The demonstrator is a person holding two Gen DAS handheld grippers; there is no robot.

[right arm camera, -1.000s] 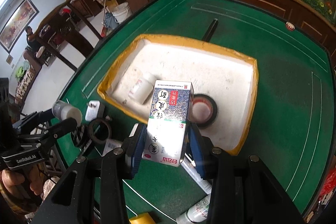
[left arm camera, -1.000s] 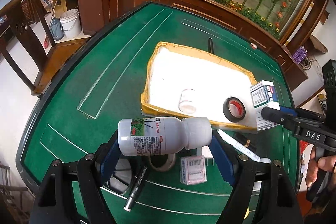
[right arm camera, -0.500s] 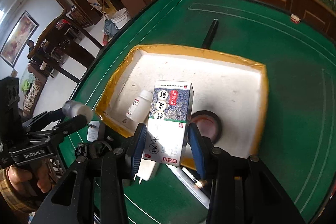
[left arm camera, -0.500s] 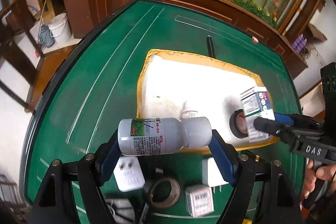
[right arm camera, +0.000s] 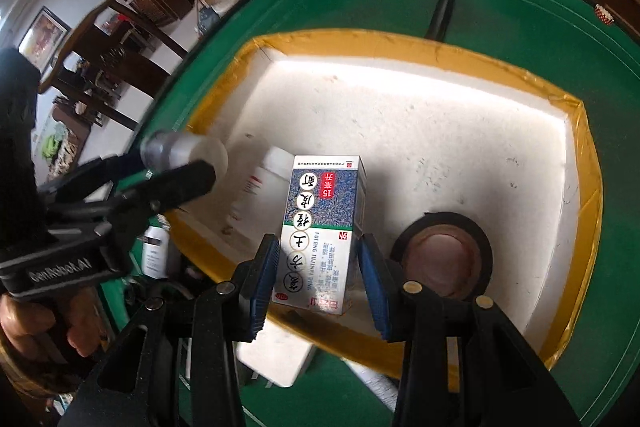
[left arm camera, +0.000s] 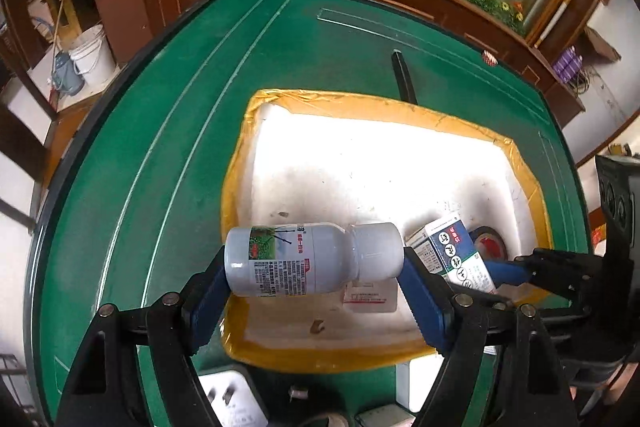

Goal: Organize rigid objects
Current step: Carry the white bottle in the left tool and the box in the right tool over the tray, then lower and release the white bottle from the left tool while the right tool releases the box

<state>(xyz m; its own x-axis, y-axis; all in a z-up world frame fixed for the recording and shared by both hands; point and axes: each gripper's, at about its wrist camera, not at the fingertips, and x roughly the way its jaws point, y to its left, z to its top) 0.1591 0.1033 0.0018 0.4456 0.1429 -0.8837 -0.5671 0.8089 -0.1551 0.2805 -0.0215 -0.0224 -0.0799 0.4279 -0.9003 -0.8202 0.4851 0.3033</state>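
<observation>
In the left wrist view, the left hand-held gripper [left arm camera: 314, 269] is clamped end to end on a white bottle [left arm camera: 314, 259], base against one blue pad and cap against the other, so the bottle lies sideways above the near part of the yellow-rimmed tray [left arm camera: 240, 163] that sits on the green bench [left arm camera: 160, 131]; held that way it can probably be lowered flat onto the white tray floor. Beneath it a smaller white bottle [left arm camera: 370, 297] lies in the tray, and to the right the medicine box [left arm camera: 452, 255] comes in, gripped by the other tool, beside a roll of black tape [left arm camera: 490, 245]. In the right wrist view, the right hand-held gripper [right arm camera: 316, 267] has its pads spread only as wide as the box and pressed on the narrow sides of the medicine box [right arm camera: 322, 231], which stands upright over the tray's near edge (whether its base touches the floor I cannot tell). The black tape [right arm camera: 444, 255] rests just beside it inside the tray [right arm camera: 580, 195], and the white bottle [right arm camera: 184, 155] shows at left in the other gripper. Both items look about ready for release.
</observation>
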